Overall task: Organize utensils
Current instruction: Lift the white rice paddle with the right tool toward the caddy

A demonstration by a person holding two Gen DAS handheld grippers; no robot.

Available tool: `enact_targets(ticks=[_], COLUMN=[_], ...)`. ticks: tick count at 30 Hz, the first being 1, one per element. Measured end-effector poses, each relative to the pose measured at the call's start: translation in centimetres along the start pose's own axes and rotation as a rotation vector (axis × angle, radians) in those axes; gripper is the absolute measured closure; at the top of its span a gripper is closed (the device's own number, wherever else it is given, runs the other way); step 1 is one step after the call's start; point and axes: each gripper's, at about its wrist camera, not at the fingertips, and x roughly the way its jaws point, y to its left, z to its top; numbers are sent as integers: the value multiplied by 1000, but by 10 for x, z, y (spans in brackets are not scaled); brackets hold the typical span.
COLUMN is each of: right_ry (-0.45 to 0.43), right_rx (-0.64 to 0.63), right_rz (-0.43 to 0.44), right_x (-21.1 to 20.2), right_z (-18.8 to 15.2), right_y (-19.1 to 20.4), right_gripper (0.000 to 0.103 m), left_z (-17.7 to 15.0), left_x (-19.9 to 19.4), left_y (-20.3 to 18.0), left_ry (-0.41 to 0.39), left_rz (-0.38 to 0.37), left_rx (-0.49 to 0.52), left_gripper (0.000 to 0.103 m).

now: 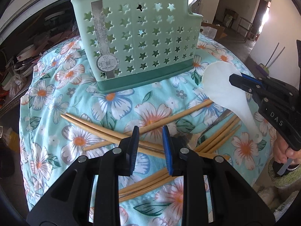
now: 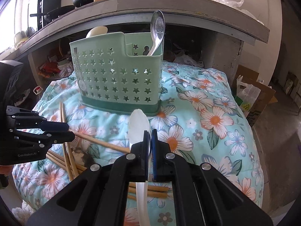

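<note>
White rice paddle [image 2: 139, 126] pinched in right gripper [image 2: 149, 146], raised near green caddy [image 2: 116, 79]. Left gripper [image 1: 149, 146] part-open, empty, over chopsticks [image 1: 105, 130] on floral cloth [image 1: 56, 101]. Step: stowing paddle. Next: lift over rim, drop in.

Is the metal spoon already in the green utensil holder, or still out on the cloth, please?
In: the metal spoon stands handle-down in the end compartment of the green utensil holder, its bowl sticking up above the rim.
</note>
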Motion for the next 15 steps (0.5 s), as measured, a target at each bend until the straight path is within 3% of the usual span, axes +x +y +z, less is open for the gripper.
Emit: enact_targets(ticks=[15], right_ry=[-16], right_rx=[45], right_rz=[19], right_x=[-6], right_z=[-3], right_y=[-15], right_gripper=[100], left_z=[-21], left_x=[-15], left_y=[-4], left_ry=[38], left_rz=[35], left_rx=[7], left_gripper=[80])
